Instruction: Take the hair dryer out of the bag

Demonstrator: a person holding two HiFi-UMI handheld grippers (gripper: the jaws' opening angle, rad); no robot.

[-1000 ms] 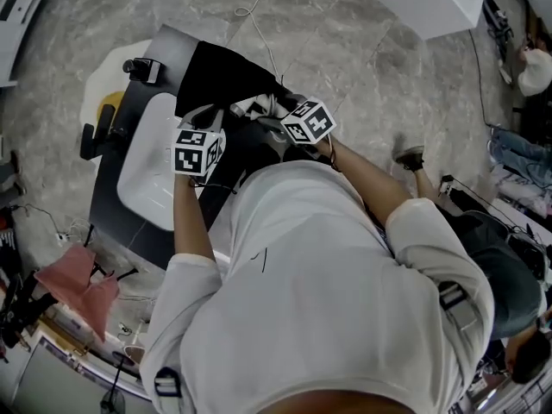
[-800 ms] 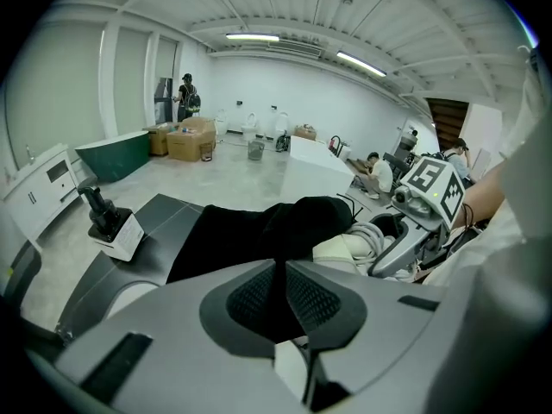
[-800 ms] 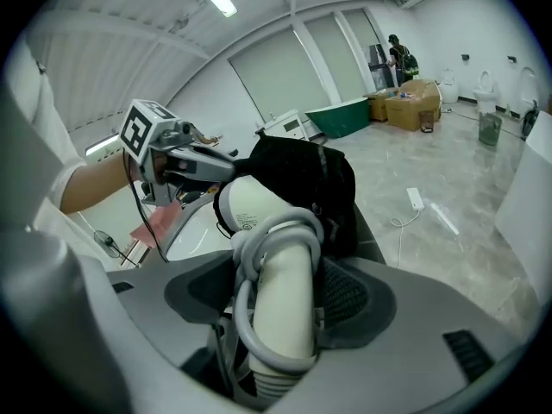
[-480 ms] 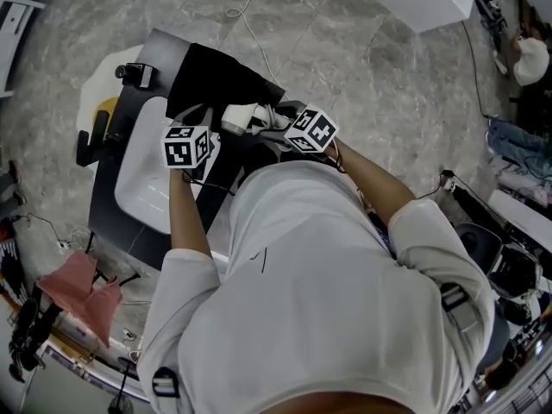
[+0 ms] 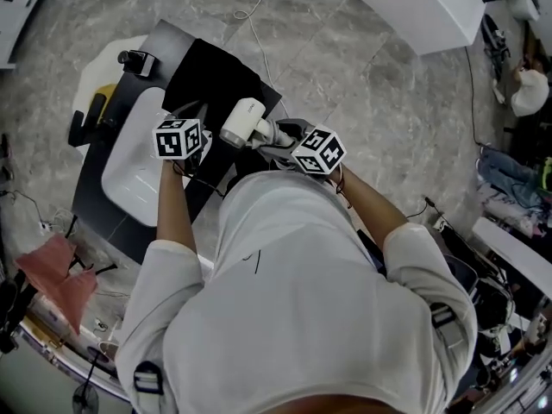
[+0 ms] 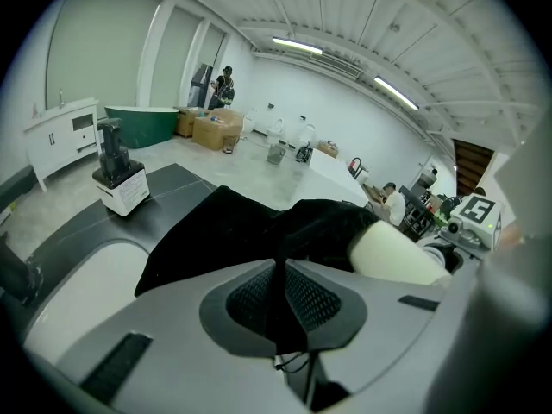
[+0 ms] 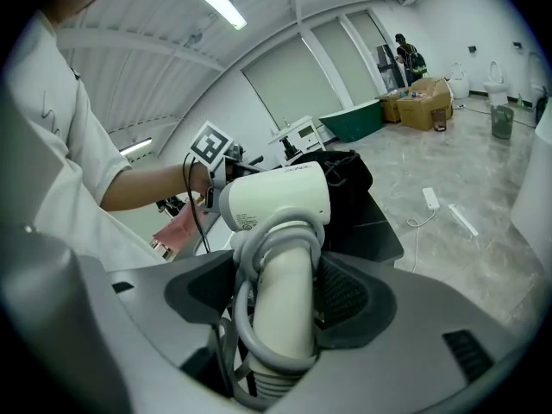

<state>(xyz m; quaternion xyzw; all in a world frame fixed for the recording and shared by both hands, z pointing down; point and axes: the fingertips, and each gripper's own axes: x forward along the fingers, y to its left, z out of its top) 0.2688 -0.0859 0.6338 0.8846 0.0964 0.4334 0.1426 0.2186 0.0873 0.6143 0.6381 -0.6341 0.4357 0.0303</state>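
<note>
Black cloth on one side, white plastic on the other, and that's the whole story right now. Your left tongs [image 6: 280, 293] are nearly closed, nipping a fold of the bag [image 6: 226, 235] and pinning it down low against the dark surface [image 5: 95, 210]. Your right tongs [image 7: 278, 307] stand wide, clamped on the handle of the hair dryer [image 7: 274, 203], with the grey cord [image 7: 248, 261] looped round that handle under the pads.

And where is the dryer? Lifted off the surface, with its barrel pointing toward the bag. From the head view it looks clear of the bag's mouth; from the left gripper view its pale end sits just beside the black fabric, so I'd call it out, or all but out.

This reads as the last of the withdrawal. Next move, I'd say: carry the dryer up and away until no cloth trails on it, with the bag held taut by the left. Watch that cord, since a loose loop could snag the bag's opening. Then find a bare patch of surface and set it down.
</note>
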